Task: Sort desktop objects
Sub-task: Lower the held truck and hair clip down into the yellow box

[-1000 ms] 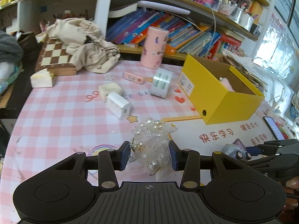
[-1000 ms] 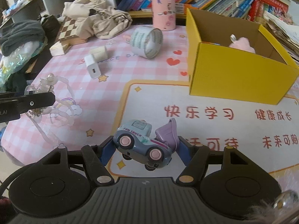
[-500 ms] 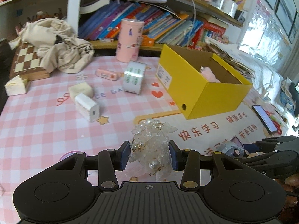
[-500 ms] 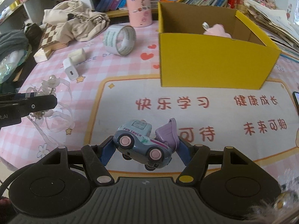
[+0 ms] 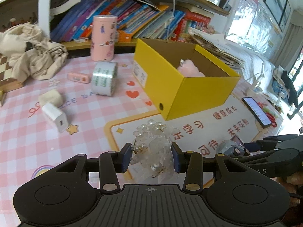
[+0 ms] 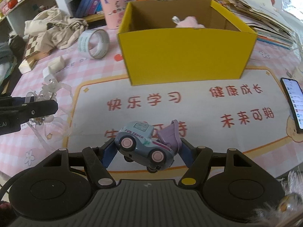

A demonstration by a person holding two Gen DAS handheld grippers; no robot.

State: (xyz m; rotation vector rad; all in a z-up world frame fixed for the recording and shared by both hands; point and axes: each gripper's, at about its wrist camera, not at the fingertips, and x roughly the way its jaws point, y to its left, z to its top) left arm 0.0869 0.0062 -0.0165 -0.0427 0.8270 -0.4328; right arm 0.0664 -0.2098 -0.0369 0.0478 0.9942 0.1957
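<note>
My left gripper (image 5: 151,156) is shut on a clear pearl hair ornament (image 5: 153,147) and holds it above the mat. My right gripper (image 6: 145,151) is shut on a blue-grey toy truck (image 6: 142,143) with a purple tipper. The truck also shows in the left wrist view (image 5: 230,147). An open yellow box (image 6: 185,56) stands ahead of both grippers with a pink plush (image 6: 189,21) inside. The box also shows in the left wrist view (image 5: 198,92). The left gripper shows at the left edge of the right wrist view (image 6: 28,109).
On the pink checked mat lie a tape roll (image 5: 104,81), a white charger (image 5: 55,117), a cream block (image 5: 50,98), a small pink case (image 5: 78,77) and a pink canister (image 5: 103,37). A phone (image 6: 292,102) lies right. Crumpled cloth (image 5: 32,56) and bookshelves stand behind.
Both grippers have moved forward and right toward the yellow box, which now looks nearer and larger. Each still holds its object.
</note>
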